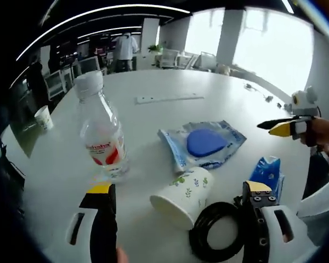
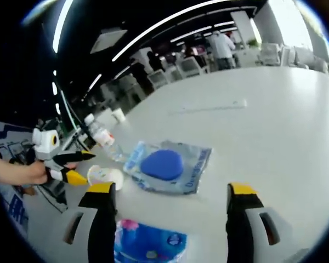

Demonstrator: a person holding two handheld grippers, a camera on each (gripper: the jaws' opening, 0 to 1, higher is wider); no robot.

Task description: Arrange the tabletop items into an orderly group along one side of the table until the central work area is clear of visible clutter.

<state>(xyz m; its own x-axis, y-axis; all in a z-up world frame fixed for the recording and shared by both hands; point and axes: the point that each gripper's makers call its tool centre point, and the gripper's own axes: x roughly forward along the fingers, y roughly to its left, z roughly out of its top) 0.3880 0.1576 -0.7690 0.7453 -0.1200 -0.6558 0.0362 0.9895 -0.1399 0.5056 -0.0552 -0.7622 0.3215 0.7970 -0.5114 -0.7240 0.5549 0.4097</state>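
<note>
I am holding a two-jaw gripper in each hand over a large white table (image 1: 219, 109). My left gripper (image 1: 181, 189) is hovering with its yellow-tipped jaws standing wide apart, nothing between them. Ahead of its left jaw a clear plastic water bottle (image 1: 102, 131) with a red label and white cap is standing upright. Between the jaws a white paper cup (image 1: 183, 197) with a leaf pattern is lying on its side, its mouth turned toward me. Just beside the cup, near the right jaw, a black ring-shaped coil (image 1: 216, 238) is lying flat. Beyond the cup a clear plastic packet holding a blue pad (image 1: 203, 143) is resting near the table's middle, and a small blue packet (image 1: 267, 174) is lying just past the right jaw. A second paper cup (image 1: 44, 118) is standing at the far left edge.

My right gripper (image 2: 172, 192) is hovering too, jaws spread wide and empty. The pad packet is lying ahead between them, and a blue printed pouch (image 2: 148, 241) is lying close by its left jaw. A person in white is standing in the background.
</note>
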